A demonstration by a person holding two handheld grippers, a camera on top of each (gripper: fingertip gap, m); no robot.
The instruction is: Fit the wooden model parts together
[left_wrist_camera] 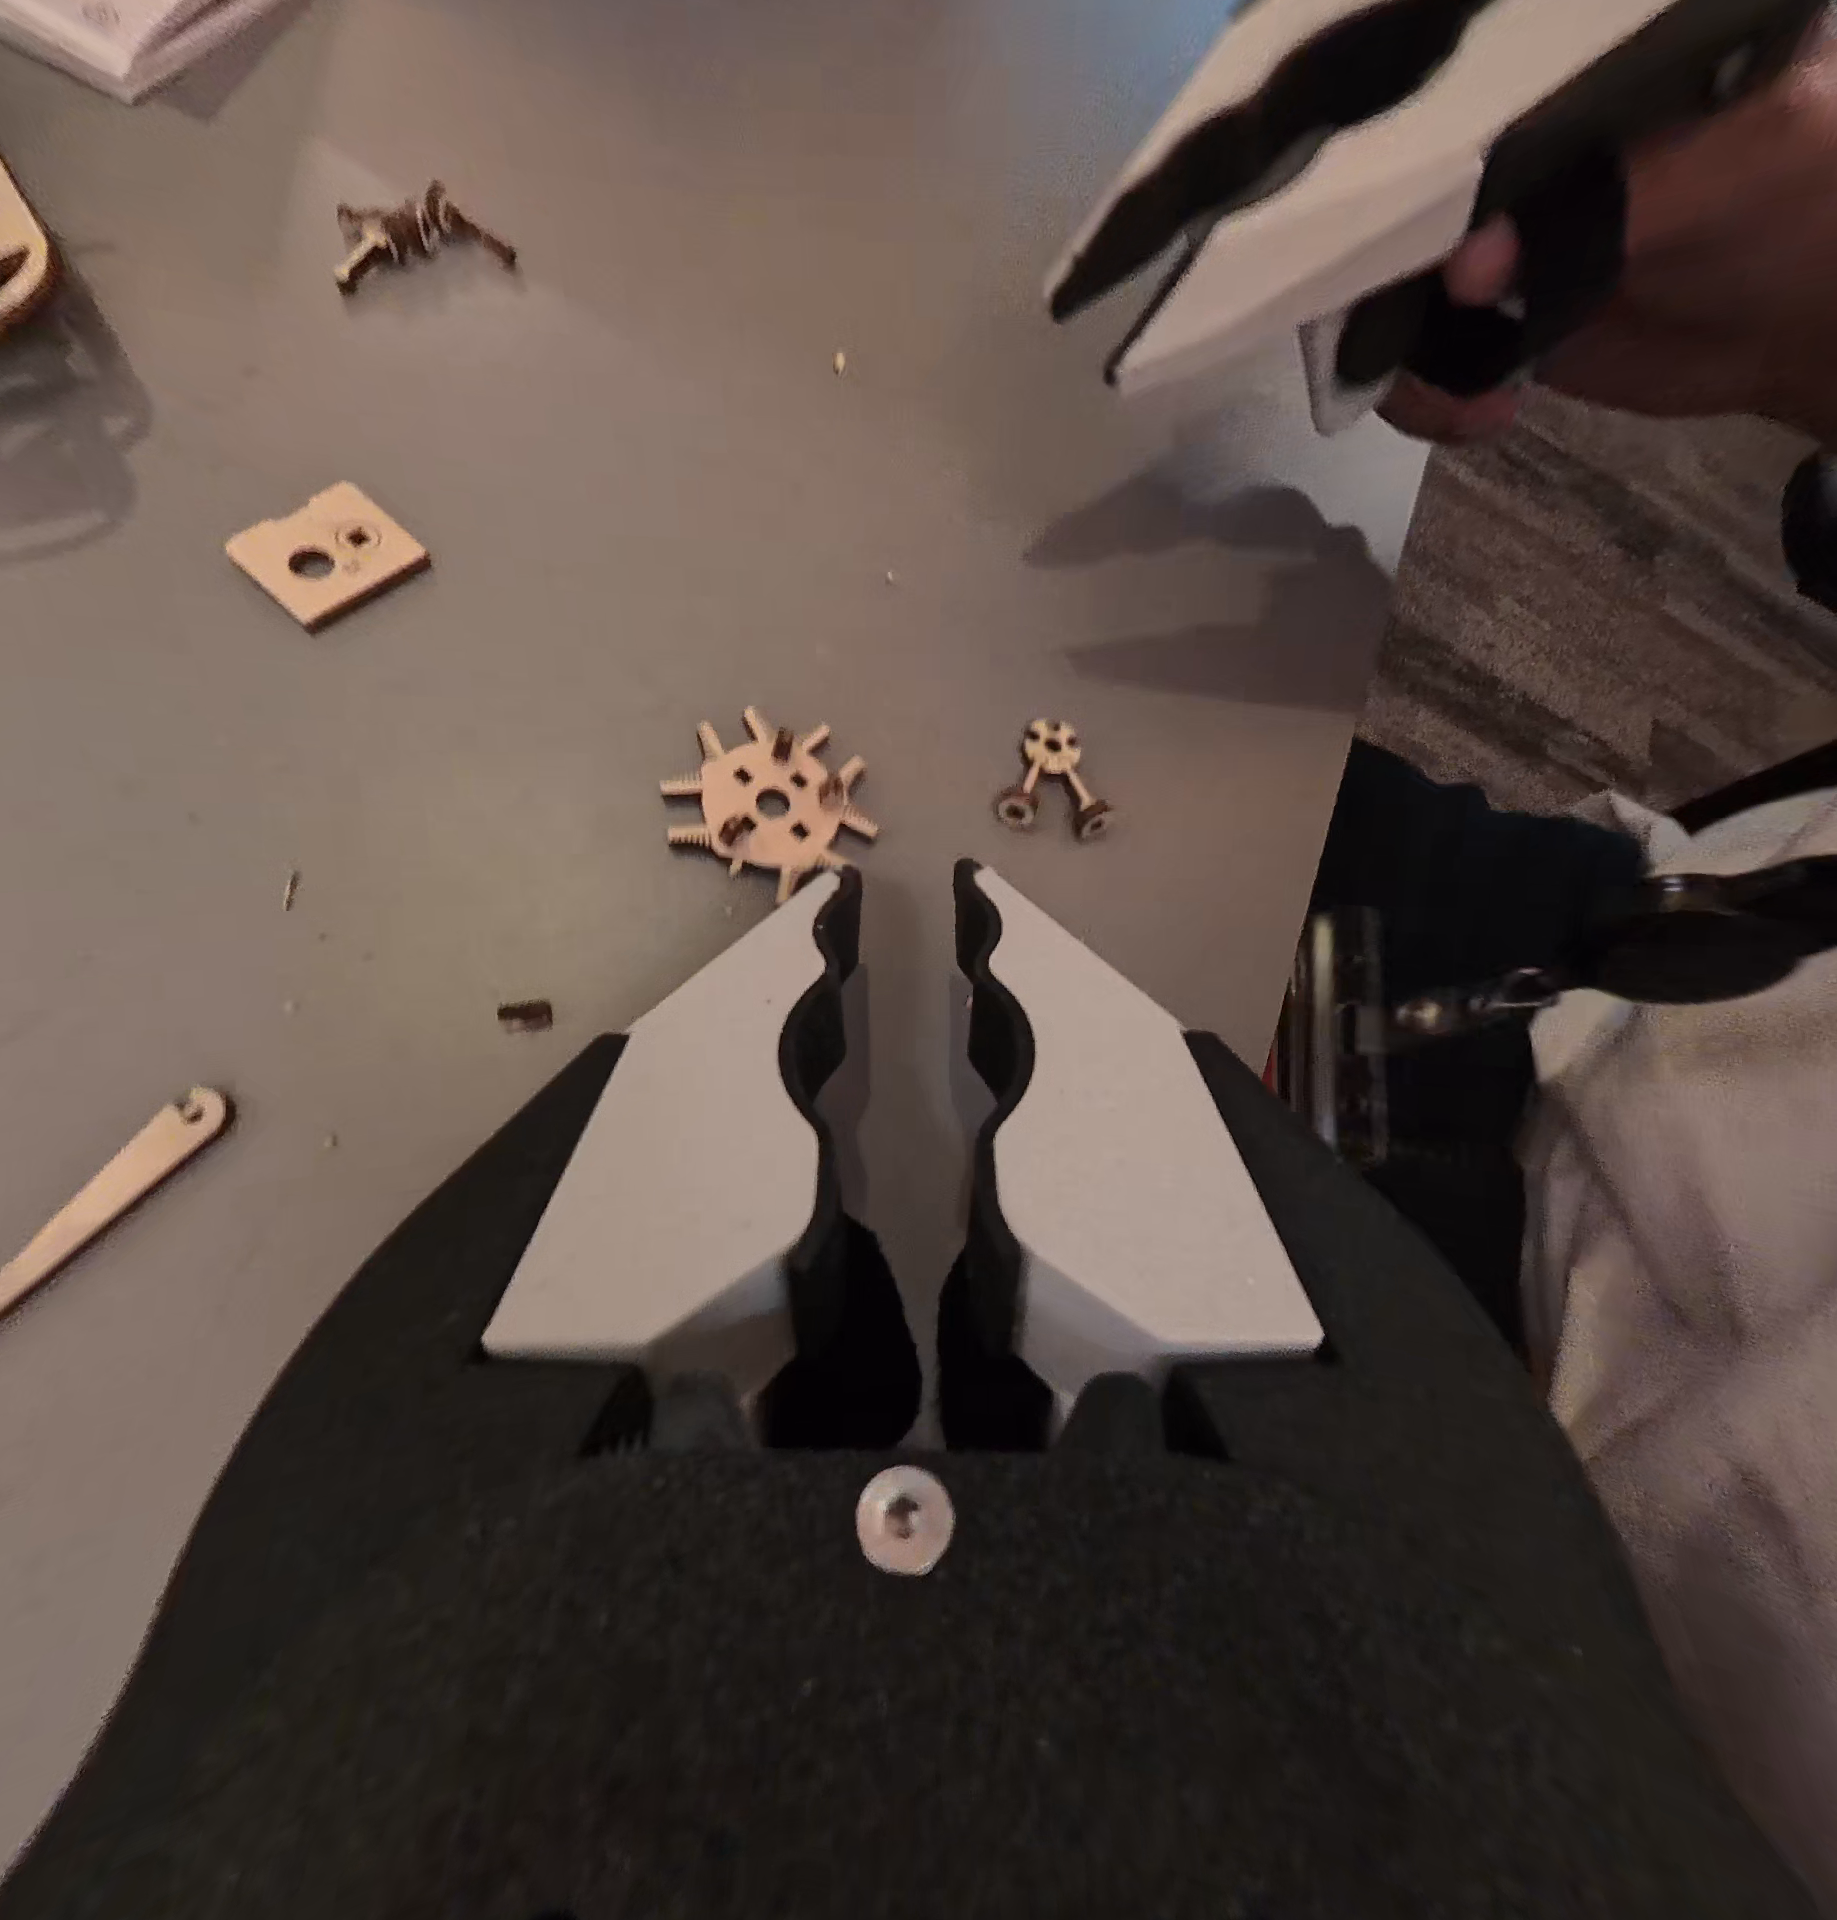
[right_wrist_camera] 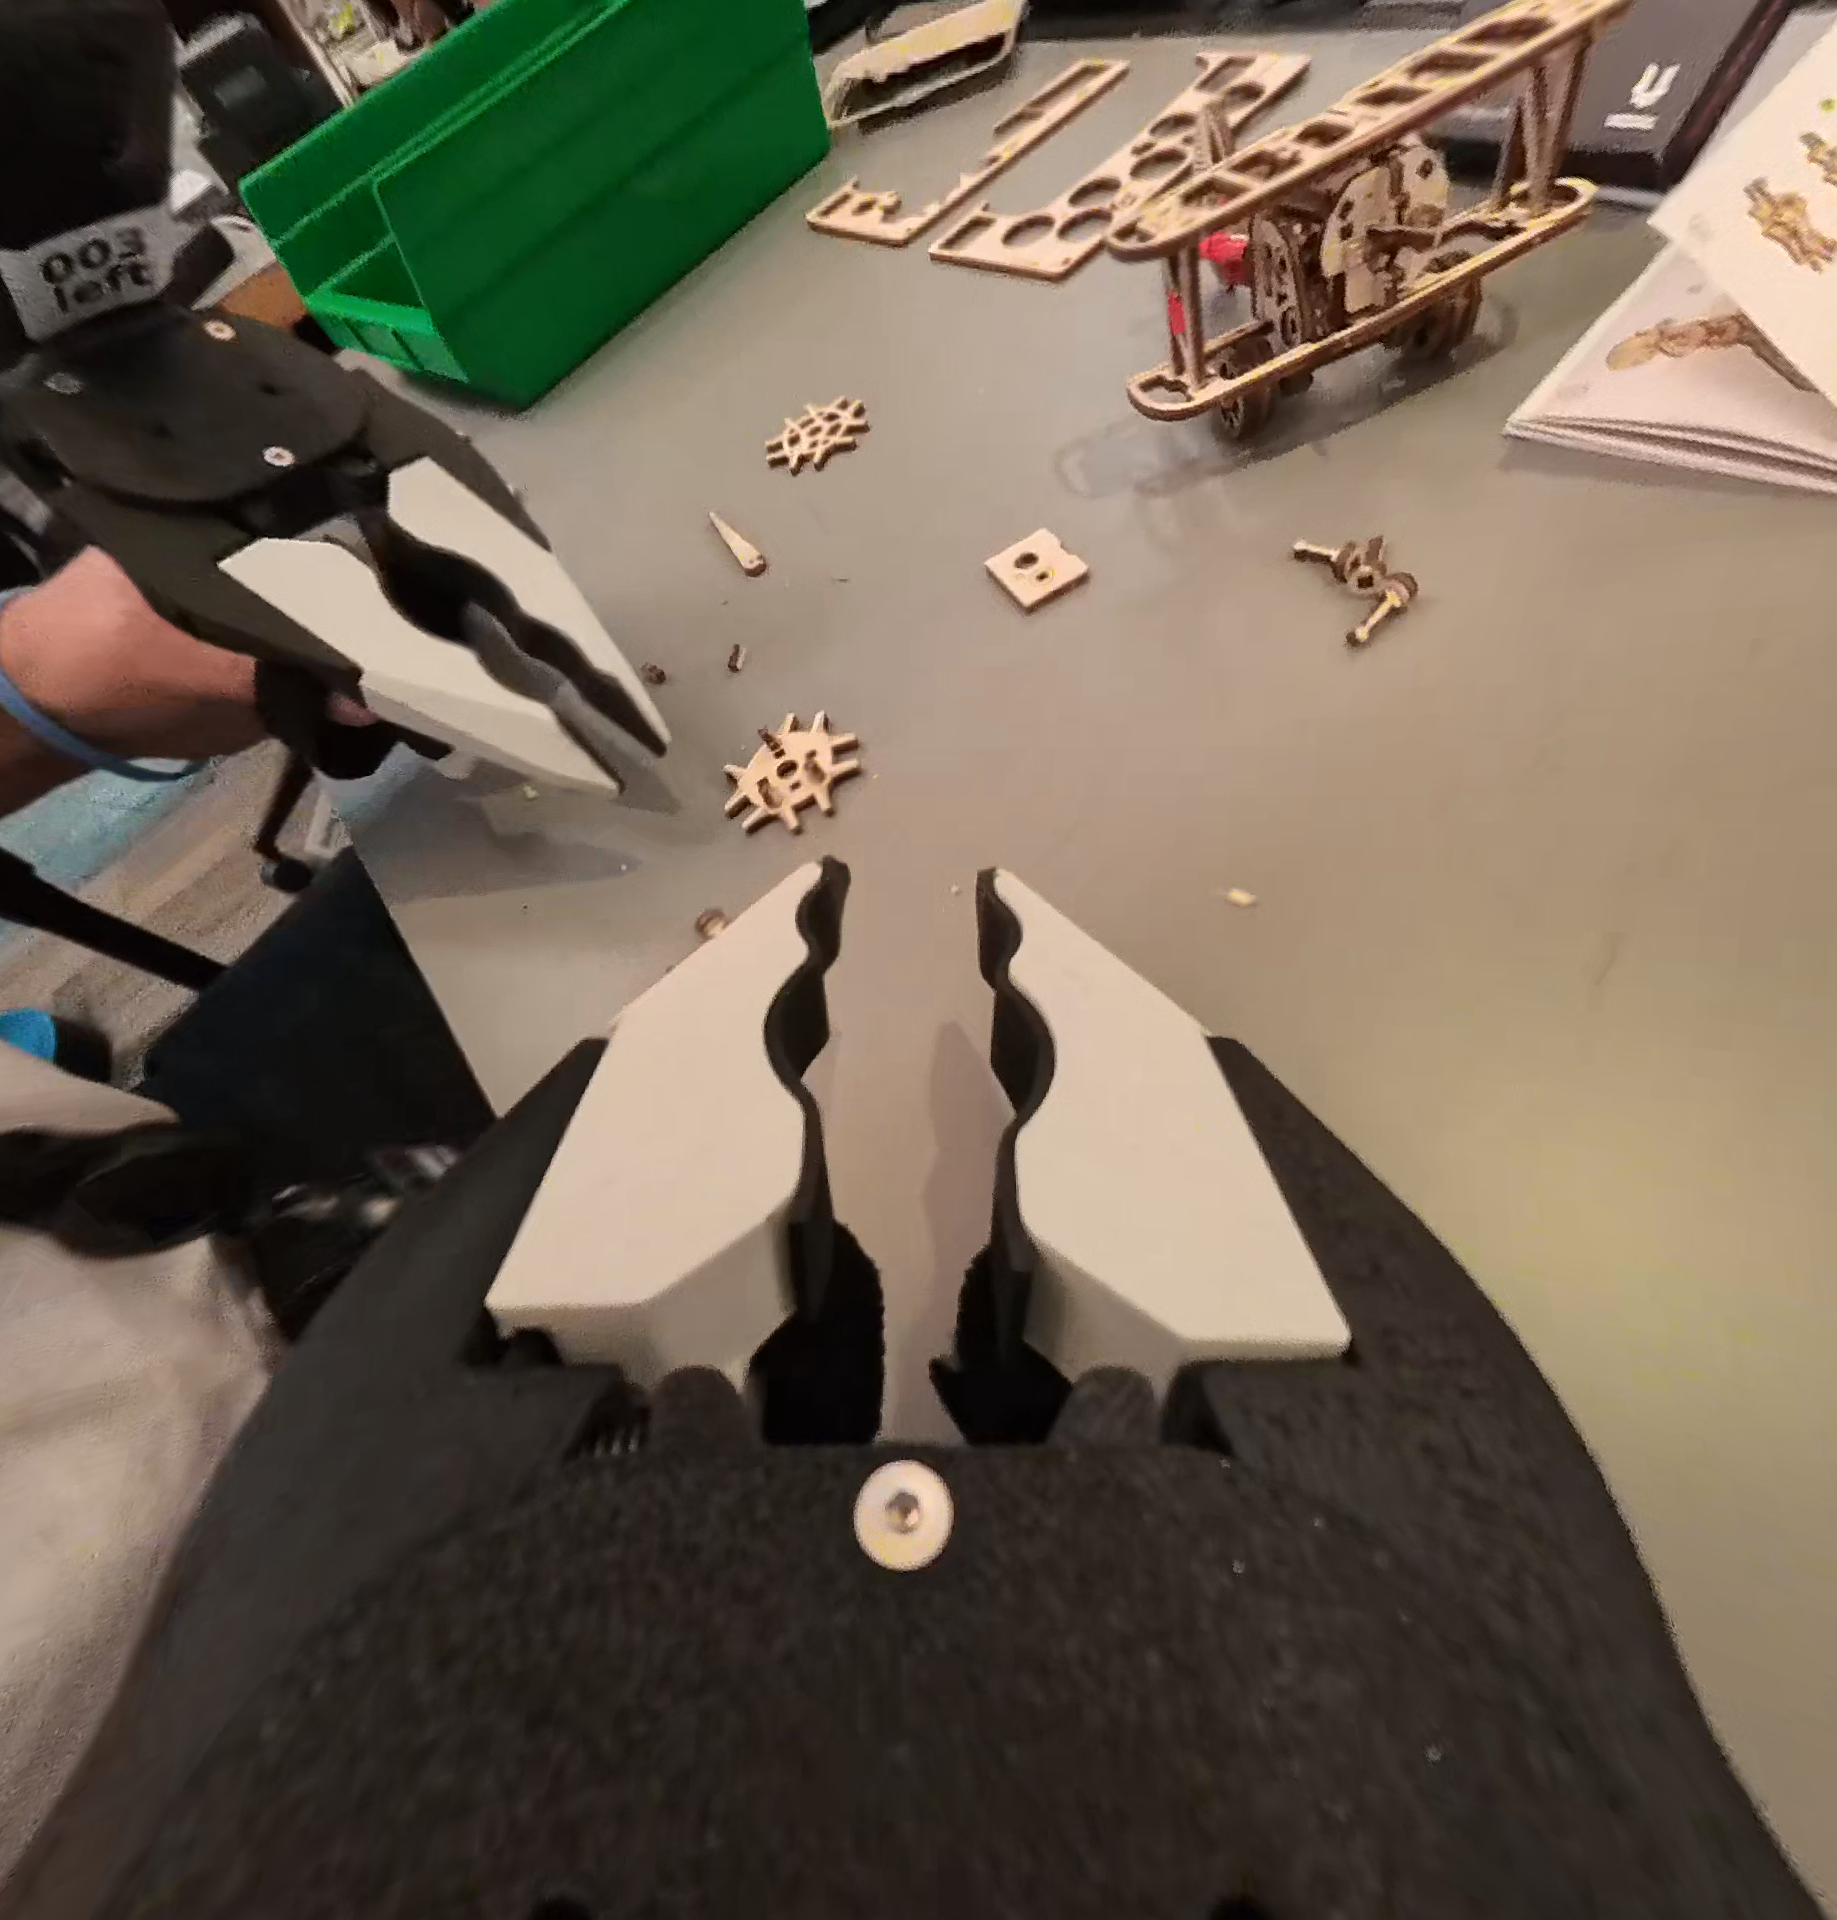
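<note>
A toothed wooden wheel point(left_wrist_camera: 768, 800) lies flat on the grey table, just ahead and left of my left gripper point(left_wrist_camera: 906, 883), which is open and empty. A small disc part with two pegs point(left_wrist_camera: 1054, 774) lies to its right. My right gripper point(right_wrist_camera: 912, 873) is open and empty, hovering short of the same wheel point(right_wrist_camera: 789, 774). The left gripper point(right_wrist_camera: 644, 769) shows at the left of the right wrist view, tips close to the wheel. The right gripper point(left_wrist_camera: 1085, 332) shows blurred at the top right of the left wrist view.
Loose parts lie on the table: a square plate point(right_wrist_camera: 1036, 568), a crank-like piece point(right_wrist_camera: 1361, 582), a pointed stick point(right_wrist_camera: 737, 542), a spoked wheel point(right_wrist_camera: 818, 434). A built wooden biplane point(right_wrist_camera: 1350, 239), cut-out sheets point(right_wrist_camera: 1049, 166), a green bin point(right_wrist_camera: 540, 187) and a booklet point(right_wrist_camera: 1724, 343) stand behind. The table edge point(left_wrist_camera: 1350, 831) is near.
</note>
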